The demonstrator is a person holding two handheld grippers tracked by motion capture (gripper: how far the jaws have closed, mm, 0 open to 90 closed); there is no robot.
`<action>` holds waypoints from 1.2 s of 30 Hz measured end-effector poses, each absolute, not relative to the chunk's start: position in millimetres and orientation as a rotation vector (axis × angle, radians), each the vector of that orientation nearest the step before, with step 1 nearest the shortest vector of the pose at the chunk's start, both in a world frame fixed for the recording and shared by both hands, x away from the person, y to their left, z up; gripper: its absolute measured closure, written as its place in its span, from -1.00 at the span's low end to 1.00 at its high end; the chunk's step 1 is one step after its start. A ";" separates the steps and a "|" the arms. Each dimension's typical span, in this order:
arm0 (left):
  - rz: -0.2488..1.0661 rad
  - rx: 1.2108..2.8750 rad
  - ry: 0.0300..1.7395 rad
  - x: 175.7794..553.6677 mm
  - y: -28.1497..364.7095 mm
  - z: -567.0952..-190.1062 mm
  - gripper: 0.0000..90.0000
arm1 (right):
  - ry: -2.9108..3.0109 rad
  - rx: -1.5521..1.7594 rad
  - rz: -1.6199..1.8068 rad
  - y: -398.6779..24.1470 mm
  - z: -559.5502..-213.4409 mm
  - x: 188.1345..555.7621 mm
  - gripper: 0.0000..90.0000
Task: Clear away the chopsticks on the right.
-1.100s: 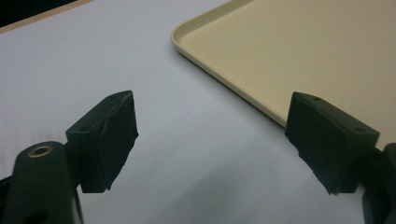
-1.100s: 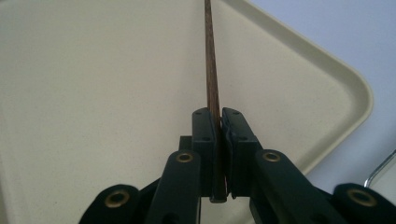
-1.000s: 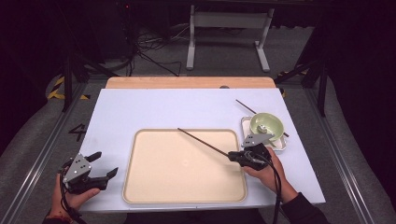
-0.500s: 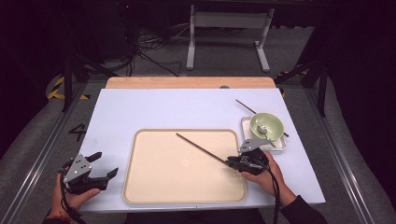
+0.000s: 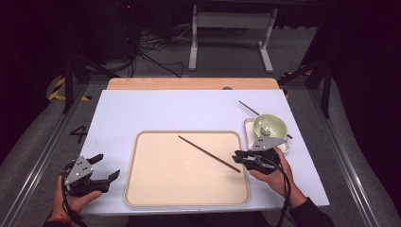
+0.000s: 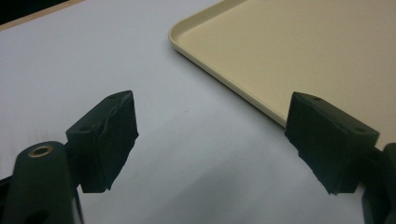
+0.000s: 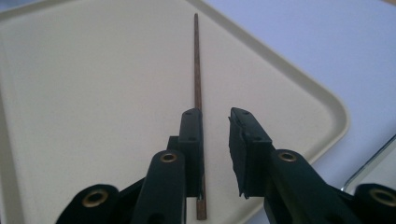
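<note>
A dark brown chopstick (image 5: 208, 153) lies slantwise on the beige tray (image 5: 156, 189), and the right gripper view shows this chopstick (image 7: 197, 70) flat on the tray floor (image 7: 93, 93). My right gripper (image 5: 237, 159) hovers over its near end. Its jaws have just been opening. The stick runs beside the left pad of my right gripper (image 7: 215, 114) with a gap to the other pad, so nothing is clamped. My left gripper (image 5: 106, 166) rests at the table's front left, open and empty. In its own view my left gripper (image 6: 210, 135) faces the tray's corner (image 6: 187, 37).
A green bowl (image 5: 269, 126) sits on a small white dish (image 5: 248, 137) right of the tray. A second chopstick (image 5: 248, 108) lies behind the bowl. White table cover (image 5: 165, 109) stretches beyond the tray, with a wooden strip (image 5: 189, 83) at the far edge.
The right gripper's jaws have parted and let go of the chopstick, which now lies flat on the tray. The right hand drew slightly toward the front edge. The left hand stayed put.
</note>
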State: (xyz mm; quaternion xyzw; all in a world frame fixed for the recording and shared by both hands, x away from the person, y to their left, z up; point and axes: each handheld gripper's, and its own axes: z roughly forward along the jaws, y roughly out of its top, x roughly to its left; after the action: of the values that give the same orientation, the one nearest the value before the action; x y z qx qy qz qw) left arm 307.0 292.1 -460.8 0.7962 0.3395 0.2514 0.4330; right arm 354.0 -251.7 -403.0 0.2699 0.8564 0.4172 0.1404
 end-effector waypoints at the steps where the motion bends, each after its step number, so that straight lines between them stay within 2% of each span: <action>1: 0.627 1.981 0.847 307.0 292.4 -460.7 -0.60 | 2.455 0.772 1.221 -254.7 -396.7 352.4 0.64; 11: 0.630 1.984 0.850 307.3 293.4 -460.9 -0.60 | 2.345 0.756 1.224 -272.9 -367.4 348.1 0.51; 29: 0.623 1.988 0.844 307.3 292.2 -460.8 -0.61 | 2.104 0.914 1.189 -336.6 -337.0 351.6 -0.08; 36: 0.622 1.988 0.843 307.8 292.1 -460.9 -0.61 | 2.022 1.033 1.146 -366.9 -342.3 359.9 -0.11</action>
State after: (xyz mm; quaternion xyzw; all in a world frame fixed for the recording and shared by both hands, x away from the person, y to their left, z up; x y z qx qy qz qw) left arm 307.8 292.1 -460.9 0.7975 0.3384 0.2494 0.4327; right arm 359.9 -366.9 -342.3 0.3882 0.7597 0.4306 0.2945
